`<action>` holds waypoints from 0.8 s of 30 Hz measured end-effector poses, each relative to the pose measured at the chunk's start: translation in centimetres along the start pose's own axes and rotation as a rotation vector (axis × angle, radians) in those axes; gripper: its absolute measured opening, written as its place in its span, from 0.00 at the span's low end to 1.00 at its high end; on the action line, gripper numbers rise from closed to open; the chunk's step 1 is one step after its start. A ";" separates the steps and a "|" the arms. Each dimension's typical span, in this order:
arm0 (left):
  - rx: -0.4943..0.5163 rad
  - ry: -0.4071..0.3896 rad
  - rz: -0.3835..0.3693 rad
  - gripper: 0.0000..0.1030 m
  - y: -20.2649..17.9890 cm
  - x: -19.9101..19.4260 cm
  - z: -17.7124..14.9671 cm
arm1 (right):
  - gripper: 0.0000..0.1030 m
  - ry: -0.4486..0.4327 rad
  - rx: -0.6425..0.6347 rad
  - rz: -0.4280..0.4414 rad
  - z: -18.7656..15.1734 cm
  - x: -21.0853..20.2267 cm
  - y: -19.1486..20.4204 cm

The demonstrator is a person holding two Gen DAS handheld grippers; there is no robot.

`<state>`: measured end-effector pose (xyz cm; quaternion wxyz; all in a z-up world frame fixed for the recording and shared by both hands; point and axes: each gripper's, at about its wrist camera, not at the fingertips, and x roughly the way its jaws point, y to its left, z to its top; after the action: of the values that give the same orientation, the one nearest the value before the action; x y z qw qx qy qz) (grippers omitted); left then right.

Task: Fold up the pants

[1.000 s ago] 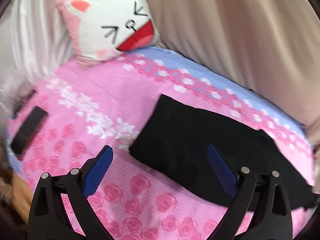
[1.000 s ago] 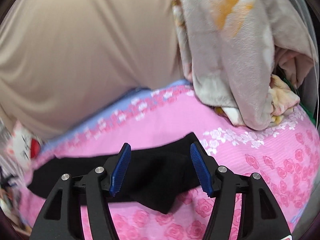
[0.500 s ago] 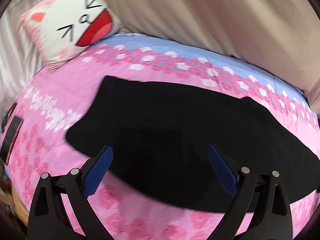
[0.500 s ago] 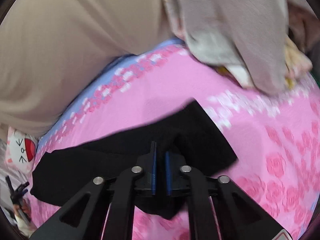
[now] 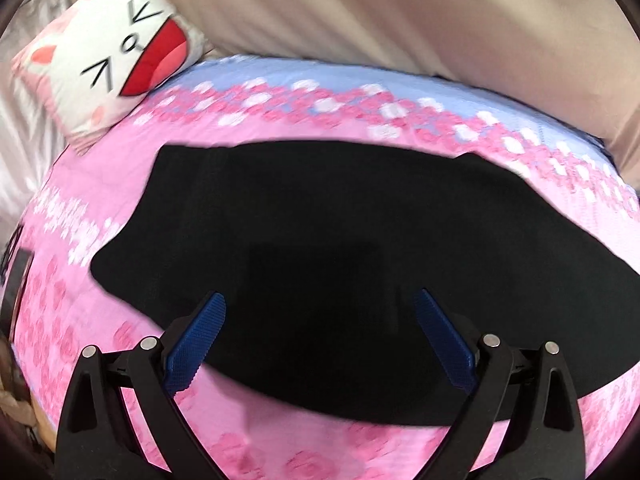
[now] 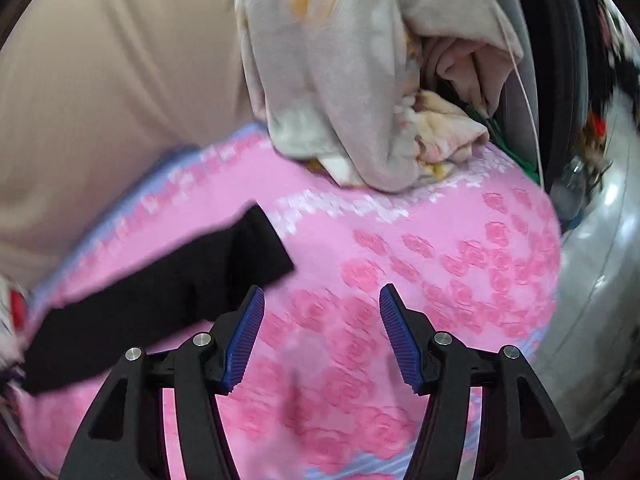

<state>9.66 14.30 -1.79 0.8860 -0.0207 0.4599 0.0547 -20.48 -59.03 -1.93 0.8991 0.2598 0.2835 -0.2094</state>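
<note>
Black pants [image 5: 340,248] lie flat across the pink rose-print bed cover [image 5: 100,184], stretching from left to right. My left gripper [image 5: 320,336] is open and hovers just above the near edge of the pants, holding nothing. In the right wrist view the end of the pants [image 6: 168,288] lies to the left. My right gripper [image 6: 322,332] is open and empty over bare pink cover [image 6: 460,264], with its left fingertip beside the pants' edge.
A cat-face cushion [image 5: 108,60] sits at the far left corner of the bed. A beige curtain [image 5: 400,8] hangs behind. A heap of grey and cream blankets [image 6: 360,80] lies at the far right end. A black flat object [image 5: 18,276] lies at the left edge.
My right gripper was shut on the pants' end half a second ago; it has opened, let go and swung right. My left gripper has moved in over the pants.
</note>
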 end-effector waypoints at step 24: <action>-0.027 0.009 -0.022 0.92 -1.3 1.5 -0.1 | 0.26 0.088 -0.202 -0.209 2.6 7.0 3.6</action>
<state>10.60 13.13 -3.10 0.8841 -0.0380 0.4629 0.0512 -12.28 -59.32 -3.22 0.8806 0.1459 0.3678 -0.2608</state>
